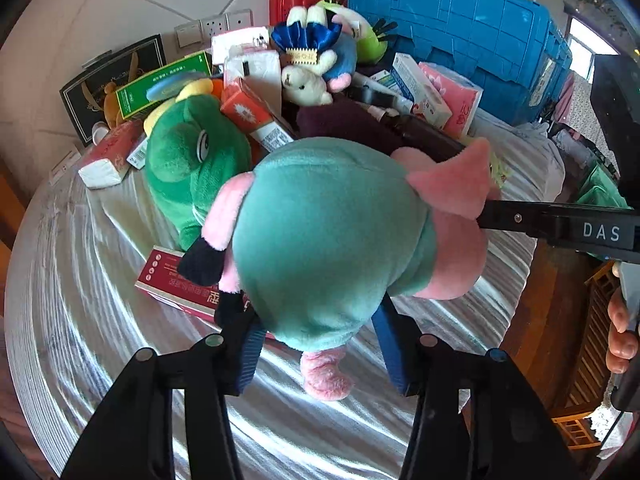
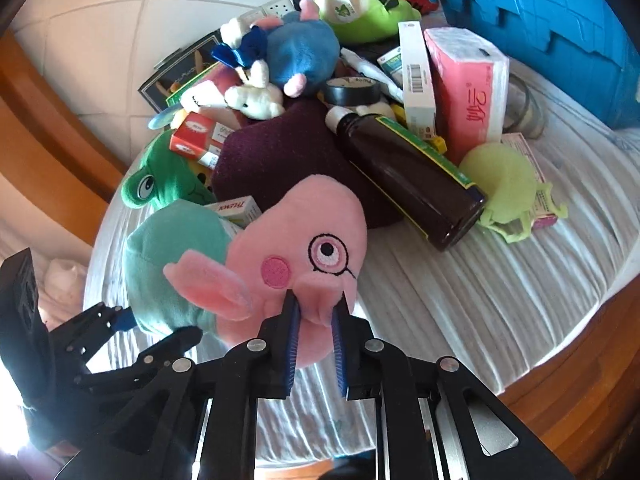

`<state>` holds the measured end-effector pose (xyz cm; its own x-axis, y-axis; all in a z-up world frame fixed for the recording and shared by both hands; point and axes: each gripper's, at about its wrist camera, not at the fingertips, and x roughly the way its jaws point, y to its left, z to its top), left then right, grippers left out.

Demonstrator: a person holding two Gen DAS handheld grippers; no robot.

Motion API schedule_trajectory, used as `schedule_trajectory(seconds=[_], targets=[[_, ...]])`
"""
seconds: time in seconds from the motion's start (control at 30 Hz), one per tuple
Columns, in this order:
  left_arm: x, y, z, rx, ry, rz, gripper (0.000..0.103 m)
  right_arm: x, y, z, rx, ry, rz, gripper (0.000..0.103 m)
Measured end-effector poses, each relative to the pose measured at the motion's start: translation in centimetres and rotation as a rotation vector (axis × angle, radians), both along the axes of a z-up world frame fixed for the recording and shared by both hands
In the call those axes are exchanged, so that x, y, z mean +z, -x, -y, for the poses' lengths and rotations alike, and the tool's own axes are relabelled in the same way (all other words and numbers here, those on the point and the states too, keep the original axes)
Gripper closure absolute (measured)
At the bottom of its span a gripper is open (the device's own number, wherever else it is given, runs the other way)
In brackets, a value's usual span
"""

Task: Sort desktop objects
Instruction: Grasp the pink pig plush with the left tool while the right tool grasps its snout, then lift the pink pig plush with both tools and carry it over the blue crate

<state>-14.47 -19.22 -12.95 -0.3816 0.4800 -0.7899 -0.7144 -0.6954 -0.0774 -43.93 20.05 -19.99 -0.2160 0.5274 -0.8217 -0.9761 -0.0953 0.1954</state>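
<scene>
The pig plush [image 2: 296, 248] is clamped by both the left tongs [image 1: 320, 344] and right tongs [image 2: 314, 336] above the bench [image 2: 500, 292], while the heaped clutter remains unsorted, so little is judged done.

Five plush toys [image 2: 256, 264] — one bottle [image 2: 412, 176]

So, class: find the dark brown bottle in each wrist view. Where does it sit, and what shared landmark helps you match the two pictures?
Left wrist view: dark brown bottle just above centre, mostly hidden behind the pig plush.
Right wrist view: in plain sight right of centre, lying diagonally on the pile.
Shared landmark: the pink tissue pack beside it.
</scene>
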Motion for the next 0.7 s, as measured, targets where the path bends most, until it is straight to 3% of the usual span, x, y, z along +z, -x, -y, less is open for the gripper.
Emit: schedule_trajectory(seconds=[0.47, 0.7], targets=[[9.7, 0.6, -0.4, 0.020, -0.154, -0.153, 0.055, 10.7, 1.4, 0.2, 0.070, -0.238, 0.067, 0.092], [14.6, 0.8, -3.3, 0.005, -0.197, -0.222, 0.055, 15.9, 0.1, 0.0, 0.055, -0.334, 0.082, 0.092]])
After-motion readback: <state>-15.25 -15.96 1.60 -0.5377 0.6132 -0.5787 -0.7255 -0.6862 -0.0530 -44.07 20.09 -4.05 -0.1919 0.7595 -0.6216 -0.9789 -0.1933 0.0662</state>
